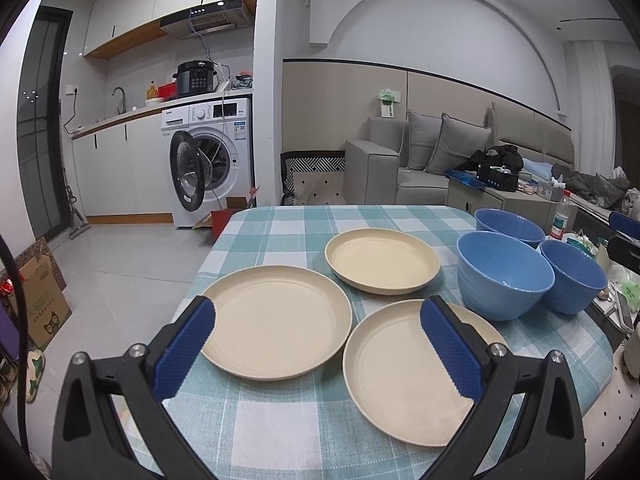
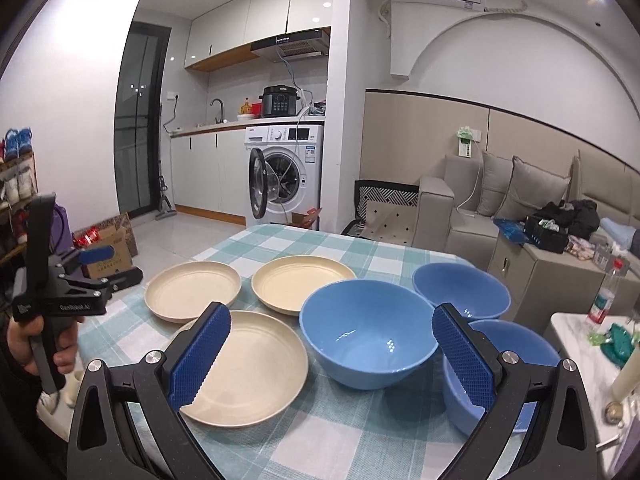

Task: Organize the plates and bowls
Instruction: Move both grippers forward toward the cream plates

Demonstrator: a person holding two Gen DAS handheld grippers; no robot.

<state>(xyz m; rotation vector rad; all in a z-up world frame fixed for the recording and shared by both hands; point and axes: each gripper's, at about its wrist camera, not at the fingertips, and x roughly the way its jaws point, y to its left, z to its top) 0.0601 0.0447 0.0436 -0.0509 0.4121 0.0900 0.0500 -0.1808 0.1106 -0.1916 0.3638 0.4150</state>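
Note:
Three cream plates lie apart on the checked tablecloth (image 1: 280,432): a left plate (image 1: 276,322), a far plate (image 1: 382,260) and a near plate (image 1: 400,372). Three blue bowls stand to their right: a middle bowl (image 1: 502,274), a far bowl (image 1: 508,226) and a right bowl (image 1: 572,276). My left gripper (image 1: 316,328) is open and empty, above the near plates. My right gripper (image 2: 332,336) is open and empty, in front of the middle bowl (image 2: 368,344), with the near plate (image 2: 248,368) to its left and the nearest bowl (image 2: 508,376) to its right. The left gripper also shows at the left edge of the right wrist view (image 2: 96,258).
A side table (image 2: 580,344) with a bottle (image 2: 604,298) and clutter stands right of the table. A grey sofa (image 1: 400,168) is behind, a washing machine (image 1: 212,160) with its door open at the back left, and cardboard boxes (image 1: 40,300) on the floor to the left.

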